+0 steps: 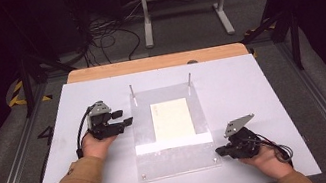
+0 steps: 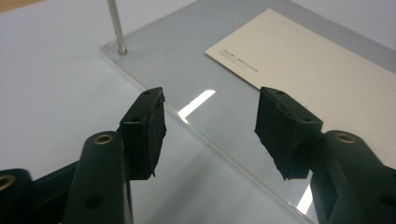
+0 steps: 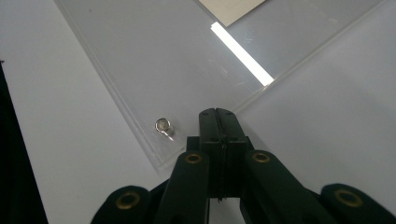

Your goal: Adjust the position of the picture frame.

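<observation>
The left gripper (image 1: 124, 117), jaws apart and empty, hovered left of centre at the clear acrylic sheet (image 1: 145, 125) covering the cream paper card (image 1: 172, 119), while the right gripper (image 1: 221, 151), jaws together, sat lower right, so pinching the sheet's edge looked next.

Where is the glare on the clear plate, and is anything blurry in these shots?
High view: a white glare band crosses the acrylic plate below the cream card; dark surroundings. Left gripper view: a small bright streak on the plate between the open left gripper; jaws slightly soft. Right gripper view: a sharp glare stripe; the shut right gripper looks soft.
</observation>
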A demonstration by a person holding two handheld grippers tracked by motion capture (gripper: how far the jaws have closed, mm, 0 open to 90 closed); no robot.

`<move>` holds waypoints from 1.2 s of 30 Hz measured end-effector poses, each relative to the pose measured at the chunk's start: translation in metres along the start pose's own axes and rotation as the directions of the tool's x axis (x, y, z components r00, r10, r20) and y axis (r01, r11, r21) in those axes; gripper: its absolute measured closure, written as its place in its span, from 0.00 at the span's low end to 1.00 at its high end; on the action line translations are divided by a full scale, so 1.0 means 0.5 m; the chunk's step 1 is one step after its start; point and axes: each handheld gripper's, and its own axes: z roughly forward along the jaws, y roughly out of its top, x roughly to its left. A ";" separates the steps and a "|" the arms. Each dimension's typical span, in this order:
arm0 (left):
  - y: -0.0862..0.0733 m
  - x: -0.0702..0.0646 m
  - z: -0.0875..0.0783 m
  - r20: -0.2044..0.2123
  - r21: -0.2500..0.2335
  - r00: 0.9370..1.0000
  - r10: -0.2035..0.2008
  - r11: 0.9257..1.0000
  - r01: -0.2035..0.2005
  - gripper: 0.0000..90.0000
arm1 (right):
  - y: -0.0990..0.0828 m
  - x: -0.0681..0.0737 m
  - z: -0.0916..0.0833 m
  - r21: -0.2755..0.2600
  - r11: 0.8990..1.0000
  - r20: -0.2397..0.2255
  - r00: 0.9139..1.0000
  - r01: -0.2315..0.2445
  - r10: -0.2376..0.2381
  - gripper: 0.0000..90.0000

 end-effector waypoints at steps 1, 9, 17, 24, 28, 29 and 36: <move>0.000 0.006 0.003 -0.003 0.007 1.000 -0.017 1.000 0.017 0.46 | 0.000 0.000 0.000 0.000 1.000 0.000 1.000 0.000 0.000 1.00; 0.067 0.048 0.059 -0.029 -0.033 0.998 -0.055 0.998 0.054 0.31 | 0.087 -0.110 -0.014 -0.202 0.979 0.101 0.994 -0.024 0.046 0.85; 0.103 0.080 0.130 -0.129 -0.084 0.988 -0.080 0.994 0.070 0.30 | 0.172 -0.233 0.037 -0.320 0.946 0.192 0.974 -0.051 0.118 0.74; 0.090 0.074 0.159 -0.174 -0.084 0.984 -0.035 0.996 0.020 0.35 | 0.222 -0.288 0.081 -0.367 0.929 0.256 0.955 -0.043 0.146 0.71; 0.085 0.072 0.155 -0.201 -0.147 0.978 -0.057 0.989 0.028 0.44 | 0.247 -0.304 0.101 -0.352 0.935 0.288 0.946 -0.039 0.148 0.68; 0.085 0.073 0.156 -0.192 -0.157 0.977 -0.091 0.986 0.061 0.44 | 0.252 -0.307 0.105 -0.344 0.938 0.293 0.945 -0.036 0.144 0.67; 0.098 0.066 0.179 -0.203 -0.078 0.979 0.032 0.996 -0.049 0.67 | 0.284 -0.328 0.135 -0.306 0.952 0.322 0.938 -0.024 0.128 0.89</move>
